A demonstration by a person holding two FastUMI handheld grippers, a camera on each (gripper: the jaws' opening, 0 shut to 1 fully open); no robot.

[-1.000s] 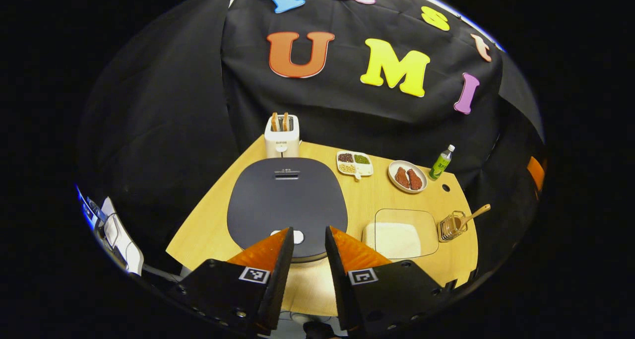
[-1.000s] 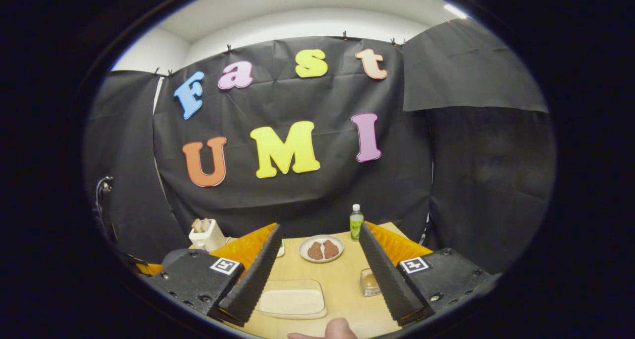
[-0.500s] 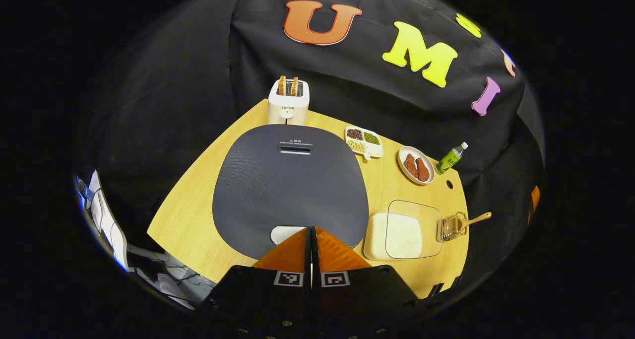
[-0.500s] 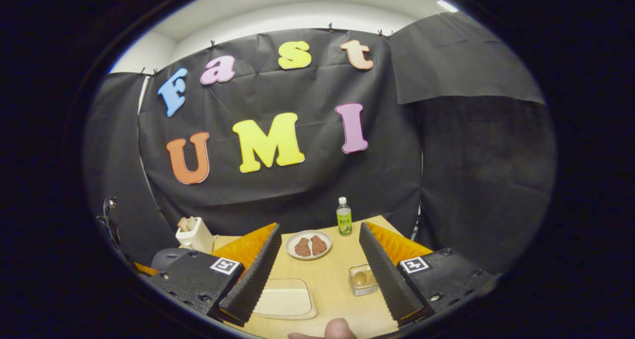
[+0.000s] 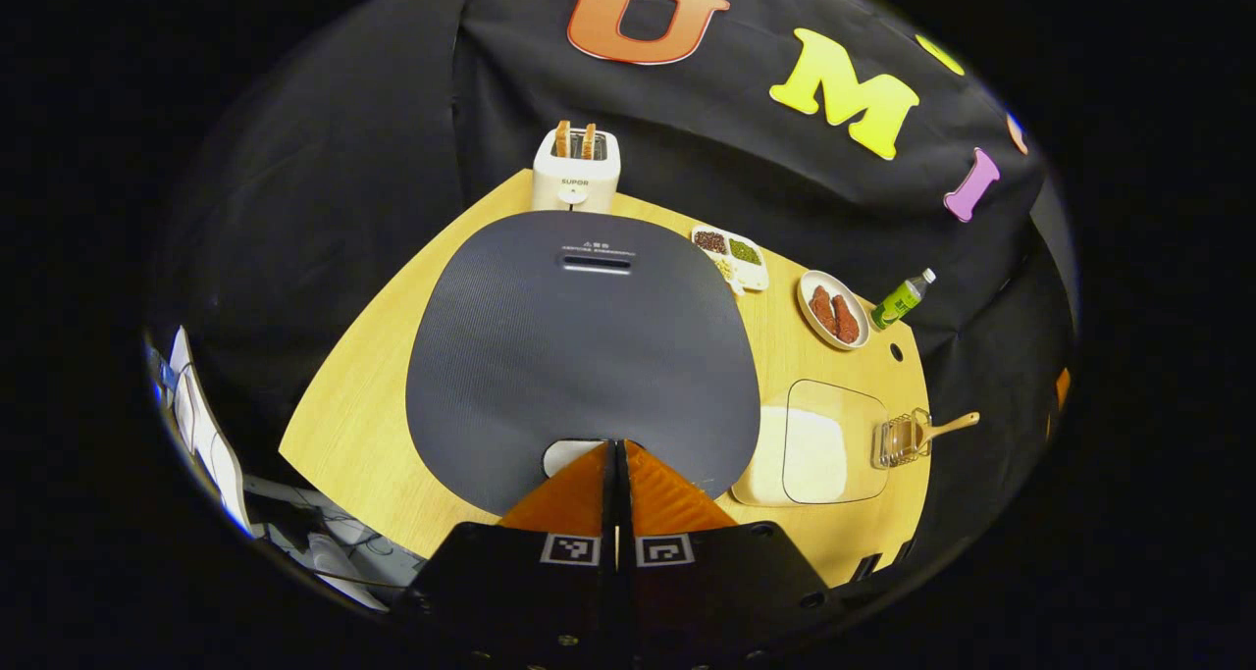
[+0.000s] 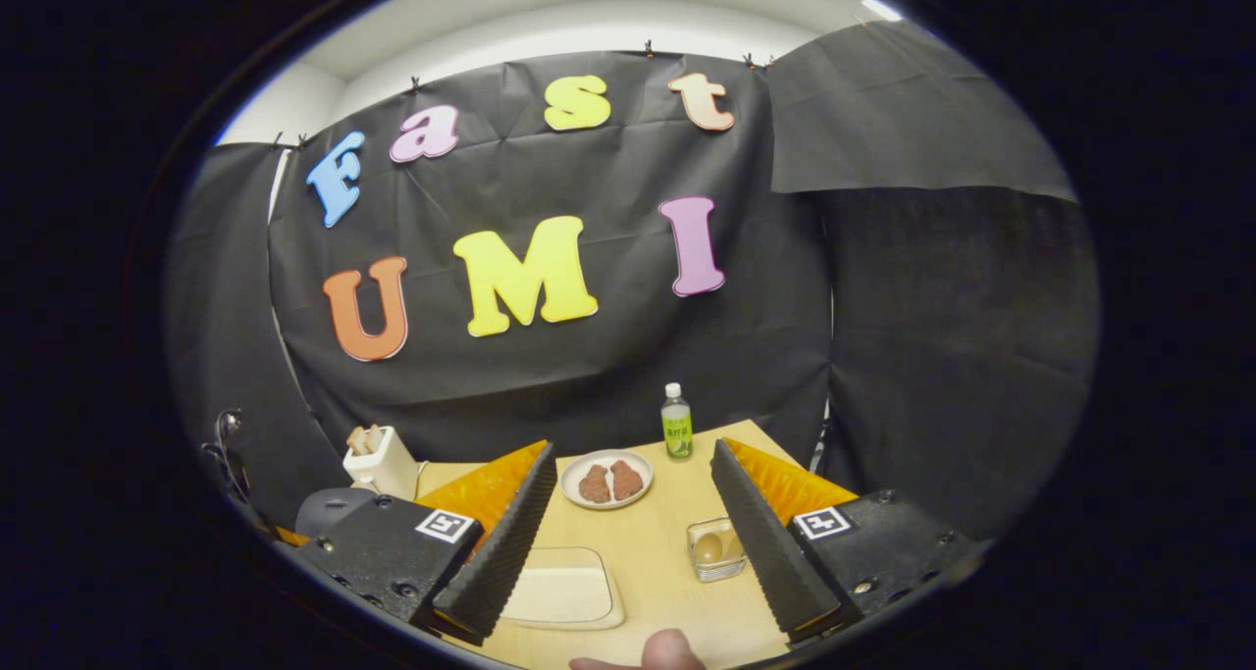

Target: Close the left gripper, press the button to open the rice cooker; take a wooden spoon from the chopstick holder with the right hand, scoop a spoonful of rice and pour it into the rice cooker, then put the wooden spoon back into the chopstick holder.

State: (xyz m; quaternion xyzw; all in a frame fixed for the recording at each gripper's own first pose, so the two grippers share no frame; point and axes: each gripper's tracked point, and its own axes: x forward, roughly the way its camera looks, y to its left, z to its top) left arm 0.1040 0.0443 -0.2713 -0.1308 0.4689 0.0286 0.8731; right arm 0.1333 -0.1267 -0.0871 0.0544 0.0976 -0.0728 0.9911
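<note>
We see the wooden desk point(image 5: 373, 395) carrying everything, and the largest thing on it is the rice cooker point(image 5: 584, 346), its dark lid shut and flat, with a slot and a line of small print near the far edge that we cannot read. At the lid's near edge sits the pale button point(image 5: 567, 454), and our left tool point(image 5: 616, 446) has its two fingers pressed together with no gap, tips at the button's right end; whether they touch it we cannot tell. To the right of the cooker lies the clear rice container point(image 5: 814, 444), white rice filling it. Behind the cooker stands a white toaster point(image 5: 575, 175) with two slices upright in its slots; a short word is printed on its front. Right of the container is the wire chopstick holder point(image 5: 901, 438), and the wooden spoon point(image 5: 944, 427) rests in it with its long axis running across the desk, handle pointing out to the right and slightly away from us. Farther back we see a plate point(image 5: 834, 309) with two brown pieces, a divided dish point(image 5: 731, 256) of beans, and a green bottle point(image 5: 901, 299) whose label is too small to read. In the right gripper view, our right tool point(image 6: 628, 528) hangs above the desk with its fingers spread wide, holding nothing, with the rice container between and below them.
</note>
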